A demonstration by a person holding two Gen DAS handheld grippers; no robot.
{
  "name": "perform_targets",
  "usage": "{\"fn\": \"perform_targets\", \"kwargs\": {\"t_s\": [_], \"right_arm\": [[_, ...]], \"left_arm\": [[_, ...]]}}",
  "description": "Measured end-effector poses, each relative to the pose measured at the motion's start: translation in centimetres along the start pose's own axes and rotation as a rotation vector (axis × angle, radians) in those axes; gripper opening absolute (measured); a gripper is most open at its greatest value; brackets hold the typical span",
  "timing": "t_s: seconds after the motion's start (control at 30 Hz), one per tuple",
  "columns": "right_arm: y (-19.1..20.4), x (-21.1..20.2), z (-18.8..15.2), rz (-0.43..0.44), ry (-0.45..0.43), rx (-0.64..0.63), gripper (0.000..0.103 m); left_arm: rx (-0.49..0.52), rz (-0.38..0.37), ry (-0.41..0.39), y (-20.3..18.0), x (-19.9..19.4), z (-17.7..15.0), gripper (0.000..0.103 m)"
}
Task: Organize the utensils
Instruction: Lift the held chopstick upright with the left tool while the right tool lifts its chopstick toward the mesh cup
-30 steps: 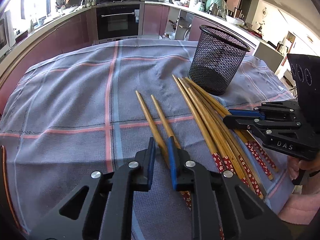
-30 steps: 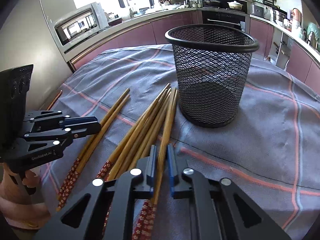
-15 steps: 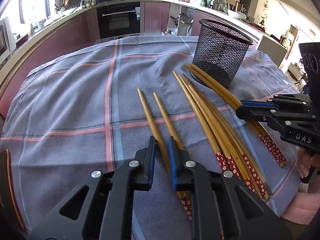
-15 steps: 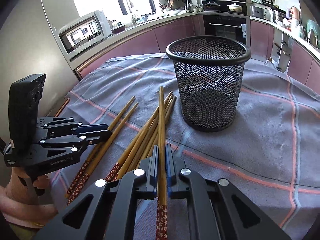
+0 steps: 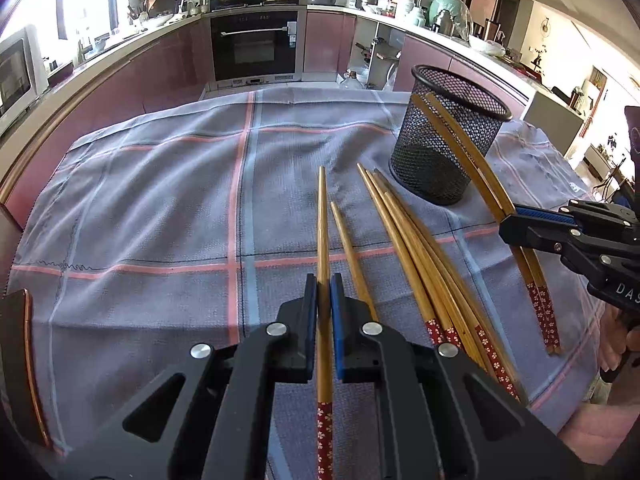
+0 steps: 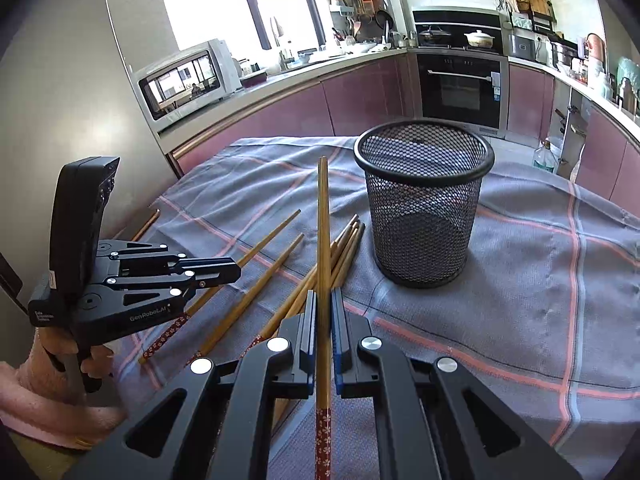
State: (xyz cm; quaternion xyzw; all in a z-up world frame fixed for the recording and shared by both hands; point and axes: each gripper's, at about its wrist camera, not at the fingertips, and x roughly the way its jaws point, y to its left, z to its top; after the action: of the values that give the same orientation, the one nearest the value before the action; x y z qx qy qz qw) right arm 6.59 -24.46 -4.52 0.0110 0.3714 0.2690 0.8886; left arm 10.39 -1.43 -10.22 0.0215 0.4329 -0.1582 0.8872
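Observation:
My left gripper [image 5: 324, 288] is shut on one wooden chopstick [image 5: 322, 224] with a red flowered handle, lifted off the cloth. It also shows in the right wrist view [image 6: 230, 270]. My right gripper [image 6: 324, 300] is shut on a pair of chopsticks [image 6: 323, 216], raised with tips beside the rim of the black mesh cup [image 6: 424, 208]. In the left wrist view the right gripper [image 5: 516, 224] holds the pair of chopsticks [image 5: 460, 144] in front of the mesh cup [image 5: 448, 140]. Several chopsticks [image 5: 412, 248] lie on the cloth; one [image 5: 352, 252] lies apart.
A grey checked tablecloth [image 5: 160, 208] covers the table. Kitchen counters, an oven [image 5: 256, 44] and a microwave [image 6: 188, 80] stand behind it. A dark copper-edged object [image 5: 20, 360] sits at the left table edge.
My left gripper has shut on a chopstick and lifted it. My right gripper has raised its pair of chopsticks up toward the mesh cup.

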Motion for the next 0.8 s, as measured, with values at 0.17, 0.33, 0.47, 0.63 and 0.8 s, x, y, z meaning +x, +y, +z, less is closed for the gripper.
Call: {"fn": "perform_targets", "kwargs": {"t_s": [0.17, 0.33, 0.47, 0.63, 0.8], "right_arm": [[0.0, -1.4, 0.4, 0.011, -0.039, -0.001, 0.006], [0.1, -2.8, 1.1, 0.013, -0.088, -0.011, 0.006], [0.1, -3.7, 1.7, 0.023, -0.122, -0.015, 0.006], [-0.1, -4.5, 2.1, 0.024, -0.143, -0.024, 0.006], [-0.1, -4.8, 2.3, 0.027, -0.157, -0.023, 0.006]], "left_arm": [[-0.014, -0.043, -0.045, 0.3, -2.2, 0.7, 0.007], [-0.020, -0.095, -0.095, 0.3, -4.6, 1.4, 0.007], [-0.024, -0.132, -0.137, 0.2, -6.7, 2.0, 0.007], [-0.024, -0.159, -0.196, -0.1, -9.2, 2.5, 0.007], [-0.040, -0.199, -0.231, 0.1, -11.1, 3.0, 0.007]]}}
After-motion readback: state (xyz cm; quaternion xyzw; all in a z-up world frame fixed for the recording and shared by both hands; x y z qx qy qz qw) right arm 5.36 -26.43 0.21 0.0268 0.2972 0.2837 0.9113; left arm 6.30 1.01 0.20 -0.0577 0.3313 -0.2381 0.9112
